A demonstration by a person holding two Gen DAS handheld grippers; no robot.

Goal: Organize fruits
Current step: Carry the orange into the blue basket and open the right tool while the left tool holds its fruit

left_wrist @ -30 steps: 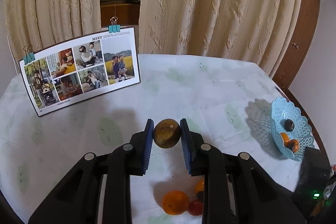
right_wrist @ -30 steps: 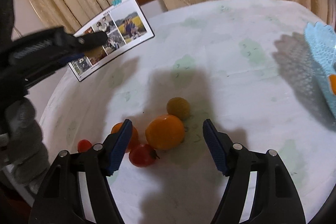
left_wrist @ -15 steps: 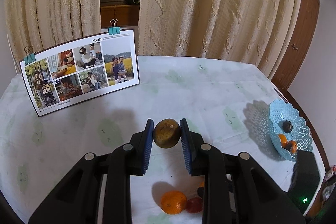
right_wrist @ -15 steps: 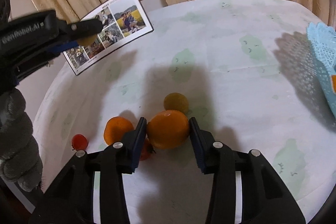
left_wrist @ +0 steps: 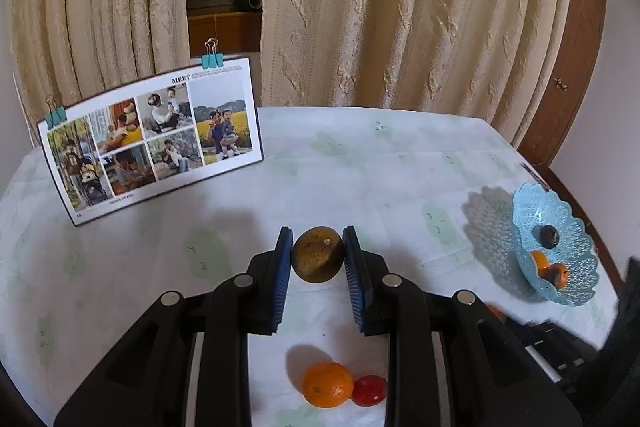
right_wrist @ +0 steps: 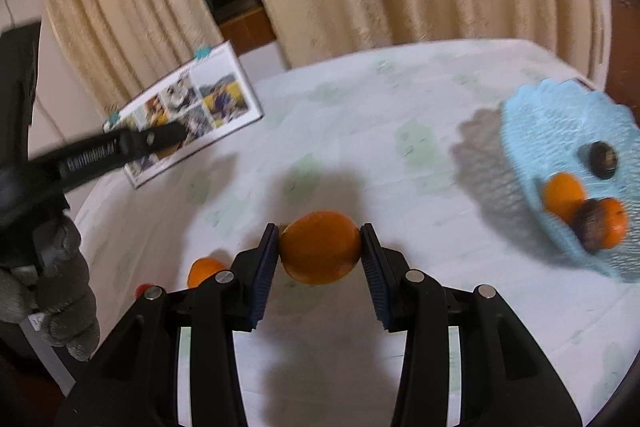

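Half a second back, clamped on the big orange point(right_wrist: 320, 247) down among the other fruit; now lifted off the surface point(right_wrist: 400, 131) in the right tongs point(right_wrist: 320, 251), with the blue basket point(right_wrist: 560, 115) swung in at the right of the frame. Means one more fruit likely on its way there (three pieces already inside). Smooth, round, bright peel, gripped at its widest. Left tongs point(left_wrist: 316, 255) unchanged, clenched on a brownish fruit point(left_wrist: 317, 253), mid-frame above the surface. Small orange point(left_wrist: 327, 384) and red fruit point(left_wrist: 369, 390) left touching at lower centre.
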